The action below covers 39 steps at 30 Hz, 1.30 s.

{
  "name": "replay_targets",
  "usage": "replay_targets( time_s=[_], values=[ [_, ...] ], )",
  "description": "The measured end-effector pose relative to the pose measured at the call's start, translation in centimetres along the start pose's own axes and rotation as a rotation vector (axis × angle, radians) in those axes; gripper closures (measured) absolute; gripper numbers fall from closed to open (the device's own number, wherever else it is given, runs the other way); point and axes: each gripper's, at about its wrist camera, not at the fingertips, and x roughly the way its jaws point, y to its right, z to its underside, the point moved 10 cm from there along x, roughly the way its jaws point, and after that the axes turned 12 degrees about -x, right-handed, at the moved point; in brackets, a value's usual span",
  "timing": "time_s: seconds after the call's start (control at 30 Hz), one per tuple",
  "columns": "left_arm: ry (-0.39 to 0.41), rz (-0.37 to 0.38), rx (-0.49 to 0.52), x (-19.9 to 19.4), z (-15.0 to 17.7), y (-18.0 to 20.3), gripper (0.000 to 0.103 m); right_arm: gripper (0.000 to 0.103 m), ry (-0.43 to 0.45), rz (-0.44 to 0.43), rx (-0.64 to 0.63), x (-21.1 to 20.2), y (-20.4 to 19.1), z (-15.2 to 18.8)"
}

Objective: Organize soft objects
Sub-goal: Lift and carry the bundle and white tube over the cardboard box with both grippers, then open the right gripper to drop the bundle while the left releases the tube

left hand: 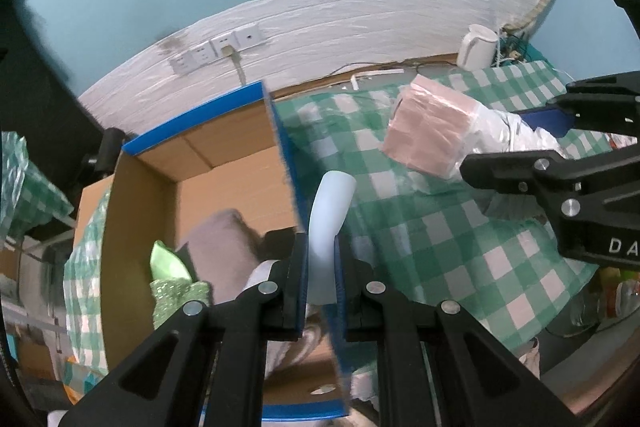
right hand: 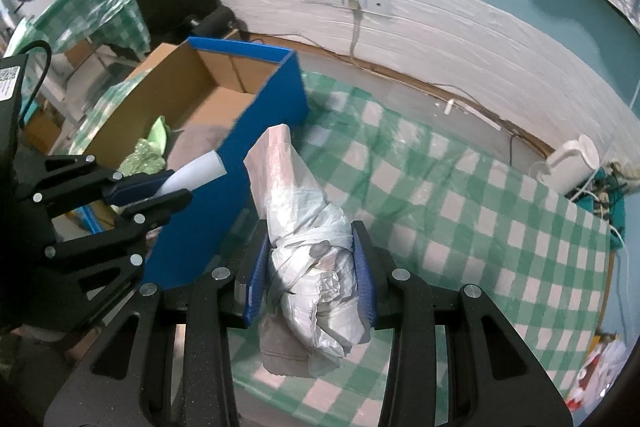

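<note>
My left gripper (left hand: pixel 322 259) is shut on a pale blue-white soft roll (left hand: pixel 330 211), held over the right wall of the blue cardboard box (left hand: pixel 224 115). It also shows in the right wrist view (right hand: pixel 152 193) with the roll (right hand: pixel 200 173). My right gripper (right hand: pixel 312 267) is shut on a white plastic bag holding pink cloth (right hand: pixel 304 227), above the green checked tablecloth (right hand: pixel 460 211). In the left wrist view the bag (left hand: pixel 432 131) hangs to the right of the box. Inside the box lie a grey-mauve cloth (left hand: pixel 224 239) and green soft items (left hand: pixel 172 279).
A white kettle (left hand: pixel 478 45) stands at the table's far right by tangled cords. Wall sockets (left hand: pixel 218 49) sit on the white wall behind. Another checked-covered stand (right hand: pixel 92 11) is left of the box. Packets (right hand: pixel 596 367) lie beyond the table's right edge.
</note>
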Motion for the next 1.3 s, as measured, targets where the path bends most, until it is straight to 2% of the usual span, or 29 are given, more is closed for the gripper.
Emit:
replay_targets(
  time_s=[0.83, 1.13, 1.3],
  values=[
    [-0.012, -0.068, -0.17, 0.3, 1.6, -11.8, 0.091, 0.064, -0.04, -0.054, -0.132, 4.7, -8.2, -6.3],
    [-0.034, -0.085, -0.23, 1.2, 2.4, -14.9, 0.091, 0.064, -0.049, -0.084, -0.144, 6.8, -10.2, -8.1],
    [-0.046, -0.096, -0.246, 1.8, 2.7, -15.8, 0.087, 0.063, -0.026, -0.111, -0.138, 7.3, -11.2, -9.2]
  ],
)
